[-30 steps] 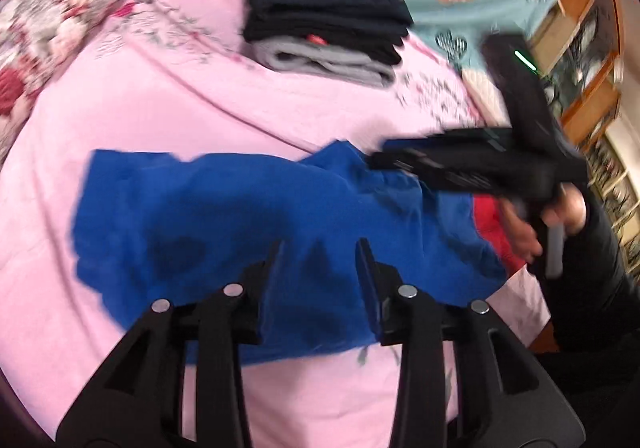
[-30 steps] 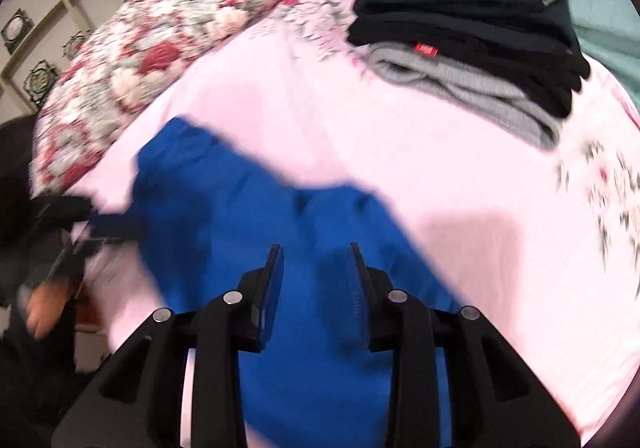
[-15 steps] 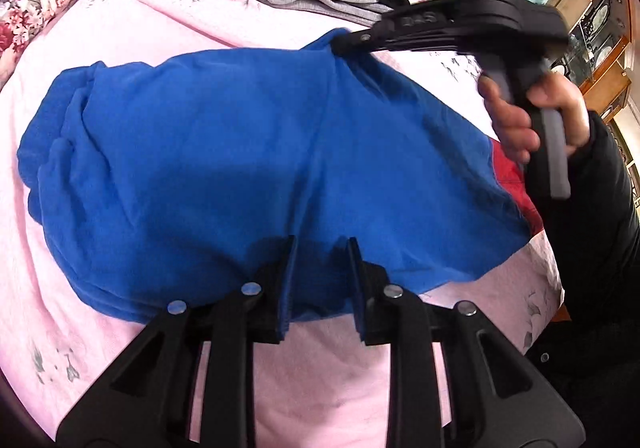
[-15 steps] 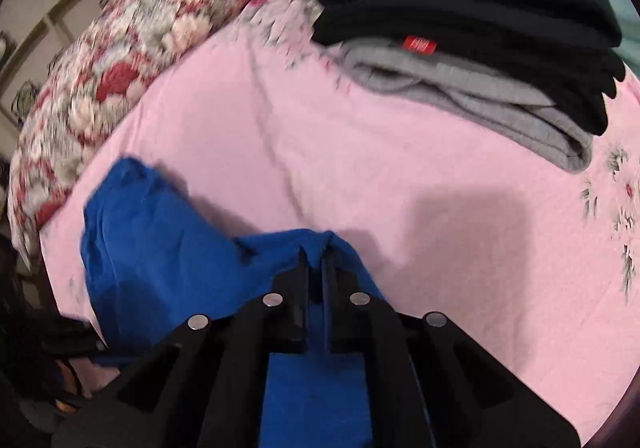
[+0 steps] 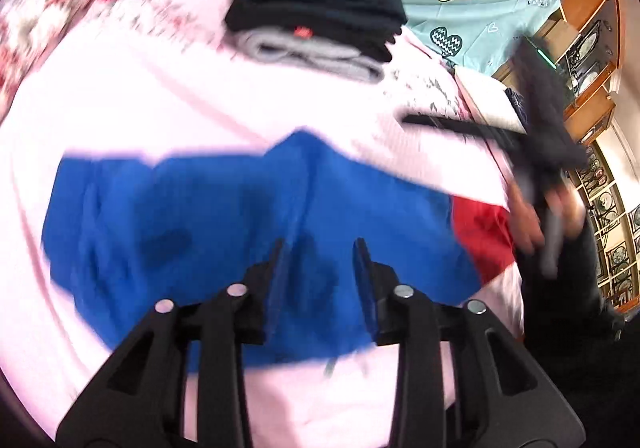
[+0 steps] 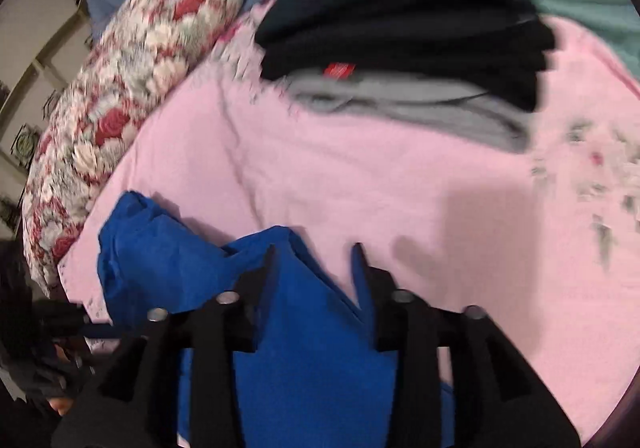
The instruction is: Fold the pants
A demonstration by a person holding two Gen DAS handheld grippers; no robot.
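The blue pants [image 5: 224,224] lie folded over on the pink bedspread [image 5: 160,95], with a red part [image 5: 484,232] showing at their right end. My left gripper [image 5: 318,248] is open and empty just above their near edge. My right gripper [image 6: 314,252] is open and empty over the far edge of the blue pants [image 6: 304,348]; it also shows in the left wrist view [image 5: 408,119], off to the right and above the bed.
A stack of folded black and grey clothes [image 5: 316,7] [image 6: 404,39] sits at the far side of the pink bedspread [image 6: 360,175]. A floral pillow [image 6: 120,87] lies at the left. Wooden shelves [image 5: 584,31] stand at the right.
Both grippers have opened and let go of the blue pants, which now lie flat on the bed. Both grippers have pulled back and up from the cloth.
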